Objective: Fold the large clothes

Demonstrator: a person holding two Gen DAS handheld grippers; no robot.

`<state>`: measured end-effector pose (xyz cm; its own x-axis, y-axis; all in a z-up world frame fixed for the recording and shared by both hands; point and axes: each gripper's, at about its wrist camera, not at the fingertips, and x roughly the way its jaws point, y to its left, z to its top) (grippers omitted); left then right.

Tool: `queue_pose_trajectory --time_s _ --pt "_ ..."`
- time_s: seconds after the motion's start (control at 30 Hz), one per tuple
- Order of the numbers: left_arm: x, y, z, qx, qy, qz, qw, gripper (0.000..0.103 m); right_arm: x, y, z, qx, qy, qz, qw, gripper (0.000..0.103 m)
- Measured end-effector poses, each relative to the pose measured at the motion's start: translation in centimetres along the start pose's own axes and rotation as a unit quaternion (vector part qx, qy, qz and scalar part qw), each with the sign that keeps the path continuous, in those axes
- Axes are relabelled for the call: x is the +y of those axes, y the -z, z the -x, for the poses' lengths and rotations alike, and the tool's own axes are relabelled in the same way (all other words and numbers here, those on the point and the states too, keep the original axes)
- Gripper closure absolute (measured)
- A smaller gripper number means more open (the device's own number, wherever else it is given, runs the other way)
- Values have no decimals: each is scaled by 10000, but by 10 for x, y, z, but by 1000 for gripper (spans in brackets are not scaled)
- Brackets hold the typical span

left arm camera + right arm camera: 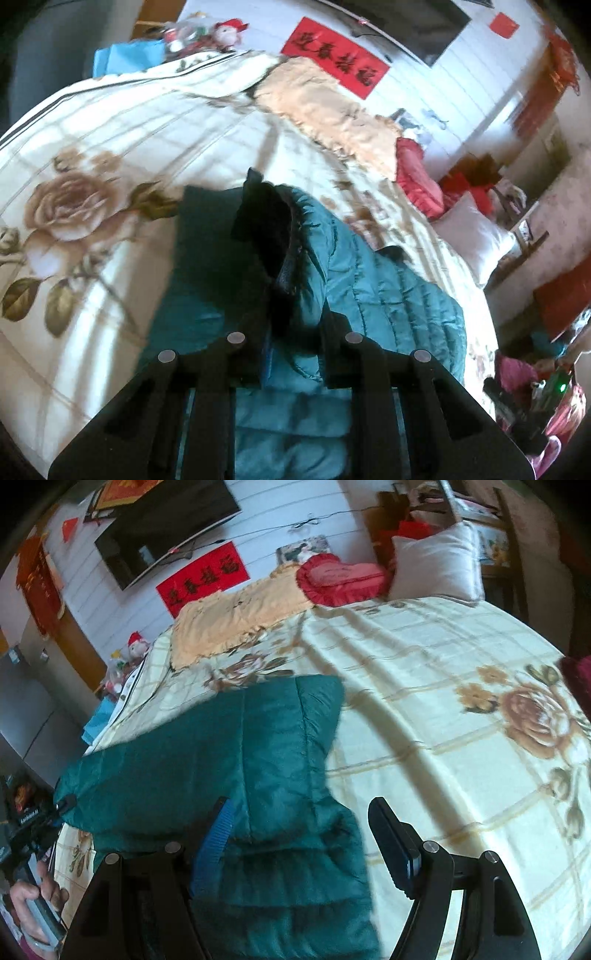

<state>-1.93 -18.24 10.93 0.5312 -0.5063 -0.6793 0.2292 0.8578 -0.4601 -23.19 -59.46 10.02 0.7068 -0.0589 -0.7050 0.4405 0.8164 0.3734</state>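
while the teal padded jacket (207,760) lies on the floral bed (443,709), the right hand-held gripper (299,834) stands released around its hem; the left hand-held gripper (291,343) is clenched on its fabric.

A wide bed (424,709) with a cream, rose-printed cover fills the room. At its far edge lie a tan blanket (236,616), a red cushion (340,578) and a white pillow (437,563). On the far white panelled wall (266,520) hang a dark television (166,528) and a red banner (203,578).

Bare bedspread (424,686) beside teal jacket (229,760); pillows (436,563) far off.
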Motion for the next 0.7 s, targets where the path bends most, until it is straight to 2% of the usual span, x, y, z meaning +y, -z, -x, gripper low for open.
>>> queue_pose_trajectory --time_s 0.13,0.27,0.33,0.37,0.4,0.5,0.57,0.63,0.7 --pt "10 10 -9 42 -177 -99 9998 85 33 -10 -21 36 -65 358 9993 30" --pt "10 16 -20 137 -341 -200 9991 83 57 -8 -56 413 -36 750 9963 30" --pt "14 16 -21 161 -321 -130 9993 76 65 0 -79 690 235 1029 9920 30" --pt "16 15 -20 191 -336 -68 9992 66 67 4 -86 718 379 1158 9899 30" --pt "18 13 -18 204 -351 -13 9992 59 69 7 -88 715 435 1209 9891 30" --pt "22 8 3 -101 -394 103 9991 51 73 6 -79 731 466 1243 9884 30" --pt "19 6 16 -360 -436 82 9984 42 76 4 -62 502 291 1186 9913 30" --pt "12 3 22 -542 -460 -47 9975 41 81 0 -49 290 103 1132 9931 30" --pt "0 4 18 -536 -538 -280 9967 41 90 -2 -50 300 51 1195 9924 30"
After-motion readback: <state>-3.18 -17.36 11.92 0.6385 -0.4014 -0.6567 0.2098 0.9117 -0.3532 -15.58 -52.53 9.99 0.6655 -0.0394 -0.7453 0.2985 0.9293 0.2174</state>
